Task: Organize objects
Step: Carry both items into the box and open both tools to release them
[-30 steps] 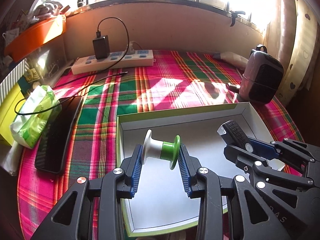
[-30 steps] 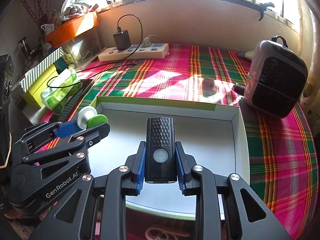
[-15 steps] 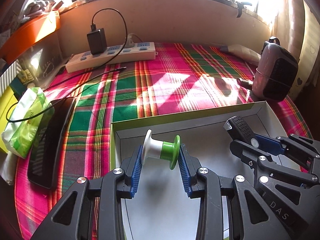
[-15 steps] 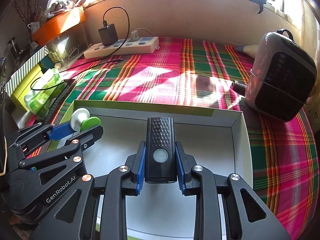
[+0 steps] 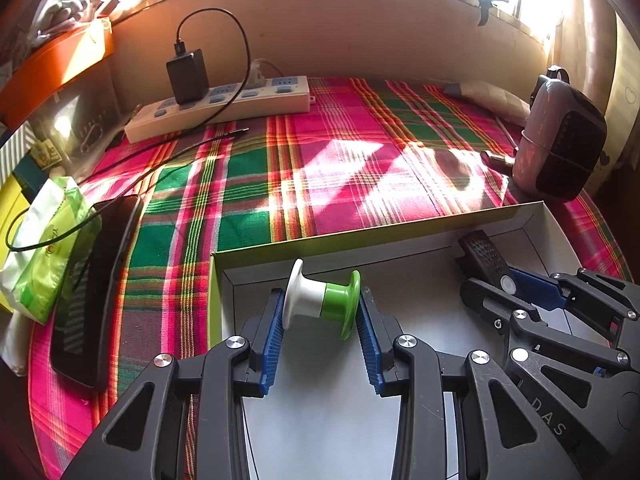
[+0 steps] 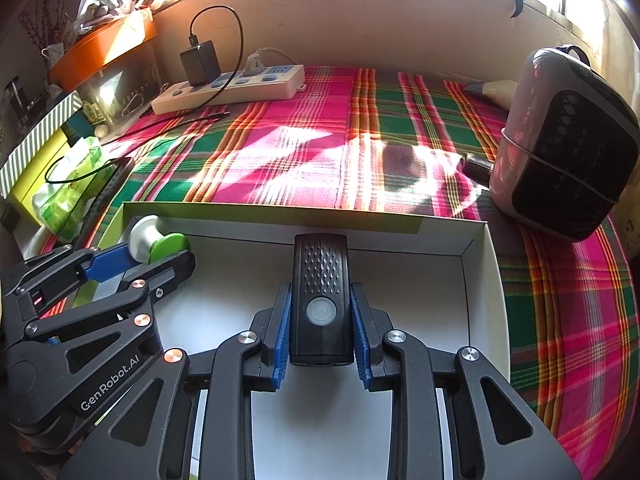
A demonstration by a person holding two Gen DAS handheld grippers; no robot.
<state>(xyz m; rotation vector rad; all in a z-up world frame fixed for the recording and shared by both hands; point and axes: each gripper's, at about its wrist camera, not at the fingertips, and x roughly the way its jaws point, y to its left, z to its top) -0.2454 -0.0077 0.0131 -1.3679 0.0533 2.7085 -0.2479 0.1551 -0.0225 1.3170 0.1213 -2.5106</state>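
My left gripper (image 5: 322,316) is shut on a white-and-green spool (image 5: 322,300), held sideways over the left part of a shallow white box with a green rim (image 5: 360,238). My right gripper (image 6: 322,312) is shut on a black bike light (image 6: 322,296) with a round button, pointing toward the box's far wall (image 6: 280,220). Each gripper shows in the other's view: the bike light (image 5: 486,258) at the right, the spool (image 6: 158,242) at the left. Both objects hang above the box floor; contact with it cannot be told.
The box lies on a plaid cloth (image 5: 320,168). A small heater (image 6: 568,140) stands at the right, a power strip with a black charger (image 5: 224,98) at the back. A phone (image 5: 94,284), tissue pack (image 5: 44,244) and cable lie at the left.
Both grippers moved forward and a little down over the box, carrying the spool and the bike light closer to its far wall. Both grips stay the same.
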